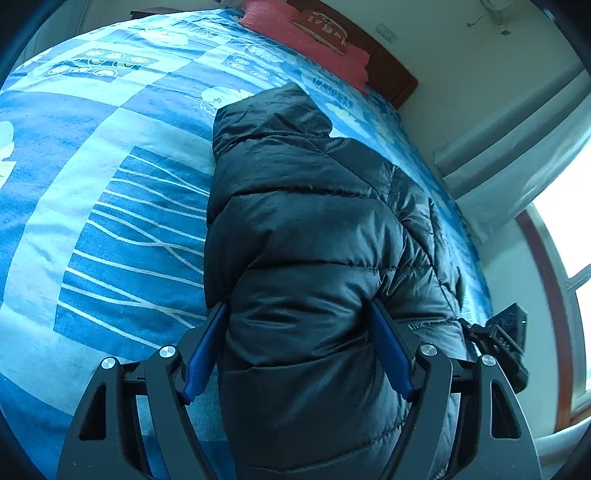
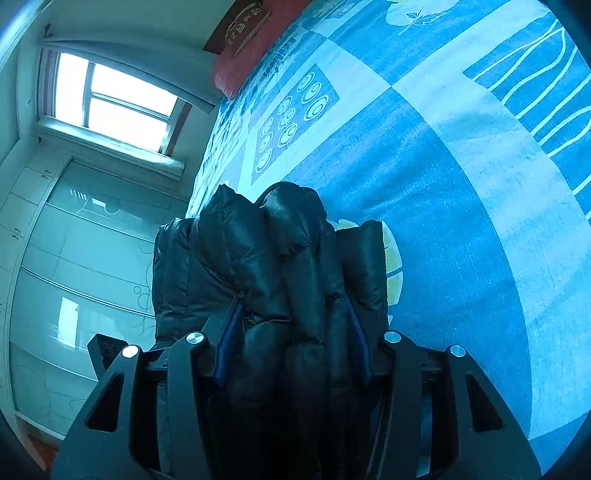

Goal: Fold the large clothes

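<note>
A black puffer jacket (image 1: 314, 229) lies folded on the bed's blue patterned sheet (image 1: 110, 184), its padded bulk clenched by both the left tool (image 1: 299, 314) and the right tool (image 2: 291, 310).

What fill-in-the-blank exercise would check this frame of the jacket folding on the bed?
1. The black puffer jacket lies on a bedspread whose main colour is ____.
2. At the head of the bed sits a pillow coloured ____.
3. The quilted fabric bunched between the fingers of the right gripper belongs to the ____.
4. In the right wrist view, daylight enters through a ____ at upper left.

Missing words: blue; red; jacket; window
</note>
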A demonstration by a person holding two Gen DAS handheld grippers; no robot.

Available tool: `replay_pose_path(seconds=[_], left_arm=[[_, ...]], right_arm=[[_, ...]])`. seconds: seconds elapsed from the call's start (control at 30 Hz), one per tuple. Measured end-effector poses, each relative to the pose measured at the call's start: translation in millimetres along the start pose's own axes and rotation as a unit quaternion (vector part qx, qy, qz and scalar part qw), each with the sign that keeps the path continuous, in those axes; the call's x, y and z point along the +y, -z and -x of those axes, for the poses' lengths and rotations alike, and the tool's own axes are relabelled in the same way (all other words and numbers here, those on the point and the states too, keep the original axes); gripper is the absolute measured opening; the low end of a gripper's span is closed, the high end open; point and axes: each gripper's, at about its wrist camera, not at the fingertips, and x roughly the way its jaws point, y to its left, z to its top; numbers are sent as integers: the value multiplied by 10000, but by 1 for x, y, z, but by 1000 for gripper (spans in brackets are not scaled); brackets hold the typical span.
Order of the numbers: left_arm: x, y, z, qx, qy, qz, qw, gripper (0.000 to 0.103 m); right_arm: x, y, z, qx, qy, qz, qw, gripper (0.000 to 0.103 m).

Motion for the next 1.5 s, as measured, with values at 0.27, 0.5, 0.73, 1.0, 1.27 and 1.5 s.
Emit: replay_pose_path(seconds=[0.27,0.5,0.73,1.0,1.27,1.5], left_arm=[[18,21,36,-67,449,306,9985,76],[18,36,30,-33,527,349,9980,75],[12,39,22,33,317,257,9992,70],[17,45,39,-49,457,476,9978,74],[11,76,67,-277,561,478,9969,77],[4,84,64,-206,463,312,9982,77]], right_arm=[[2,15,26,-38,-2,66,10000,76],[-14,25,23,26,-102,-140,9998,66],[-23,26,18,-25,-197,-249,9995,52],[-20,43,42,-209,-221,-190,9994,71],[-11,70,66,-168,-447,-90,9988,79],[-9,80,70,-125,-108,-74,9998,59]])
